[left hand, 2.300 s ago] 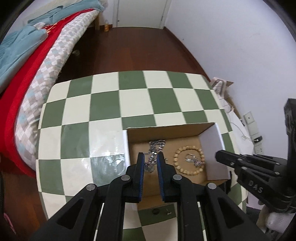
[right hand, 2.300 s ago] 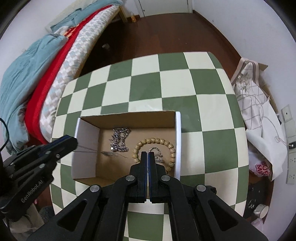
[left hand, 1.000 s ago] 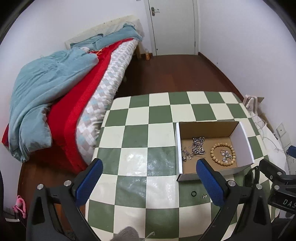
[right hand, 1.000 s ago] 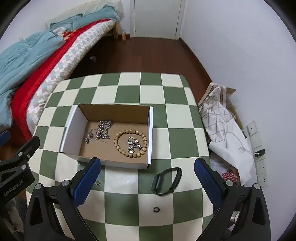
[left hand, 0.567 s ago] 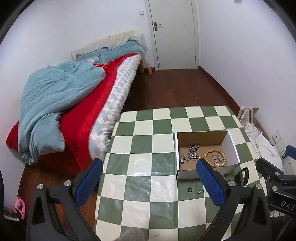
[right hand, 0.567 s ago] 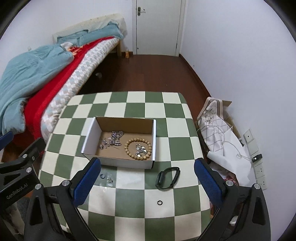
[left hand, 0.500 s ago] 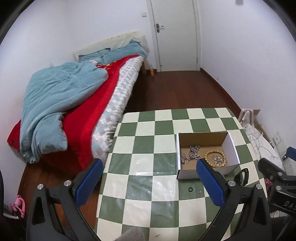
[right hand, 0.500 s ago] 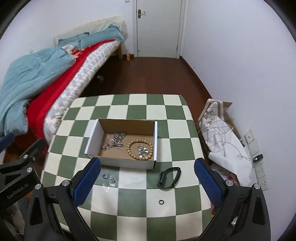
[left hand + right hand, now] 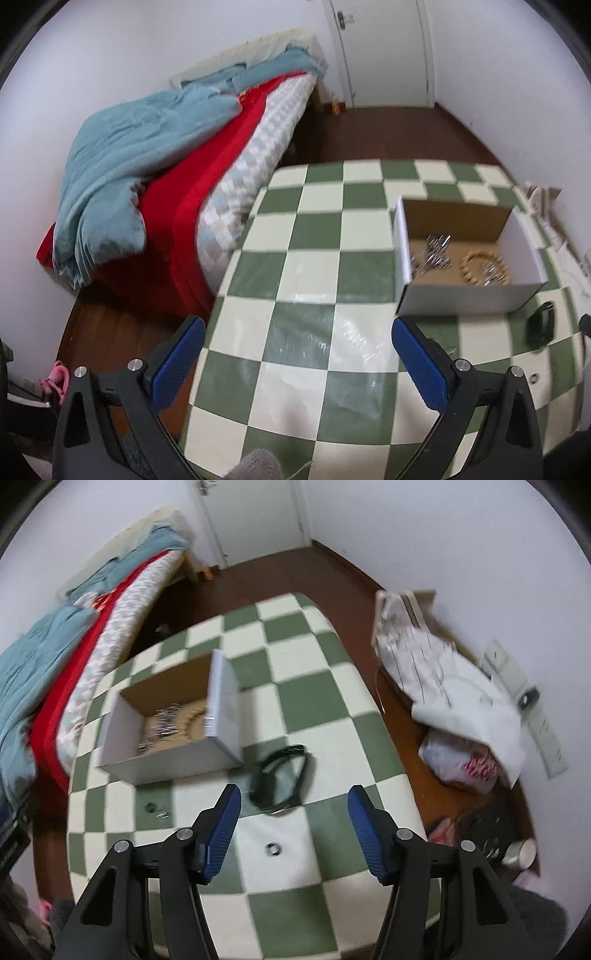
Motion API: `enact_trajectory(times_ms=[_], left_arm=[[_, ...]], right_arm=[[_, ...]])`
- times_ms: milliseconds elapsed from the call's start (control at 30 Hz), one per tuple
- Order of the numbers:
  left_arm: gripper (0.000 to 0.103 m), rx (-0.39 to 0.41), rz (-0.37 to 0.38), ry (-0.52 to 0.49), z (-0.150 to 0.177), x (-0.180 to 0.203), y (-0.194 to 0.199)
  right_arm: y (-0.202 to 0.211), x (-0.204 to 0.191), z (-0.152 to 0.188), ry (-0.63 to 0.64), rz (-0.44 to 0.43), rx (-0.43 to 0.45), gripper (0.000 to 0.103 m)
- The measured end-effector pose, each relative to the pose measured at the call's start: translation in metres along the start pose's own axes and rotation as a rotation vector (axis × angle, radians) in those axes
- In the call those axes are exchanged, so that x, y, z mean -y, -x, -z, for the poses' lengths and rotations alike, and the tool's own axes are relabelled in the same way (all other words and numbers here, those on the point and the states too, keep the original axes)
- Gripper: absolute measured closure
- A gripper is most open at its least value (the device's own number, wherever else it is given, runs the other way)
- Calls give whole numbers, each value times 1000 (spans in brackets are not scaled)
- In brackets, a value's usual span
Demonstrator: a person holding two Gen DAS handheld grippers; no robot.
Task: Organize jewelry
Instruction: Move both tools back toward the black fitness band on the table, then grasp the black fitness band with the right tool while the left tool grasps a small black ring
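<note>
**Box holds chains and beads; both grippers wide, empty**

Cardboard box [image 9: 467, 254] sits on the checkered table [image 9: 314, 332], at 2 o'clock in the left wrist view, 10 o'clock in the right wrist view. Inside: silver chains [image 9: 430, 254] on the 9 o'clock side of the box floor, wooden bead bracelet [image 9: 484, 267] on the 3 o'clock side, with small silver pieces inside its loop. All blurry.

Loose on the table outside the box: black band [image 9: 280, 781] just beside the box's near corner, small ring [image 9: 273, 848] at 6 o'clock from the band, another small ring [image 9: 150, 806] with tiny studs beside it at 9 o'clock.

Left gripper [image 9: 299, 362]: jaws spread wide, nothing between them, above the table. Right gripper [image 9: 293, 827]: jaws apart, empty, black band just ahead between the fingers.
</note>
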State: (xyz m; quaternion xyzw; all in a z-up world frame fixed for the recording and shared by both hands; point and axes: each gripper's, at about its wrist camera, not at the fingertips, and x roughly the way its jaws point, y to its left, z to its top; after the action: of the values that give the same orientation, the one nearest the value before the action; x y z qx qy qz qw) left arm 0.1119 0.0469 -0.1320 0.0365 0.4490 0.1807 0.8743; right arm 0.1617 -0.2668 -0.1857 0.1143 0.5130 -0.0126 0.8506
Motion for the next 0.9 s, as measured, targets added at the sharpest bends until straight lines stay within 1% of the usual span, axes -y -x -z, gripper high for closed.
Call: enact_trajectory(times_ms=[67, 133, 267, 300, 333, 367, 400, 433, 500, 600, 667, 733, 800, 833, 867, 900], left_arm=[[0, -28, -3, -4, 3, 5, -13], [0, -52, -2, -11, 6, 10, -24], [0, -91, 22, -47, 11, 25, -42], [0, -102, 29, -58, 12, 30, -45], [0, -114, 41, -68, 13, 35, -48], [0, -119, 58, -75, 13, 39, -50], [0, -122, 74, -85, 14, 45, -53], [1, -128, 84, -99, 16, 51, -56], [1, -143, 114, -122, 17, 62, -61], [1, -164, 147, -163, 20, 79, -70], [10, -167, 169, -186, 21, 88, -73], [14, -177, 198, -205, 23, 96, -75], [14, -181, 226, -215, 26, 102, -75], [16, -183, 239, -220, 28, 105, -75], [22, -176, 251, -221, 29, 106, -74], [26, -169, 266, -219, 30, 108, -73]], right_arm=[[-25, 10, -1, -38, -6, -30, 41], [-43, 12, -2, -53, -8, -51, 41], [-70, 4, -5, -36, 25, -77, 41], [-77, 0, -5, -23, 26, -86, 43], [-80, -3, -5, -13, 27, -93, 57], [-85, -6, -5, 1, 37, -109, 67], [-85, -10, -5, 22, 51, -93, 75], [-85, -13, -6, 36, 53, -95, 90], [-87, -17, -6, 55, 57, -99, 96], [-87, -18, -5, 74, 61, -97, 96], [-86, -17, -4, 76, 60, -97, 96], [-85, -16, -4, 74, 57, -97, 96], [-85, -14, -3, 69, 54, -97, 96], [-84, -14, -3, 67, 54, -98, 96], [-84, -14, -3, 64, 53, -99, 96], [-84, -14, -3, 63, 53, -100, 96]])
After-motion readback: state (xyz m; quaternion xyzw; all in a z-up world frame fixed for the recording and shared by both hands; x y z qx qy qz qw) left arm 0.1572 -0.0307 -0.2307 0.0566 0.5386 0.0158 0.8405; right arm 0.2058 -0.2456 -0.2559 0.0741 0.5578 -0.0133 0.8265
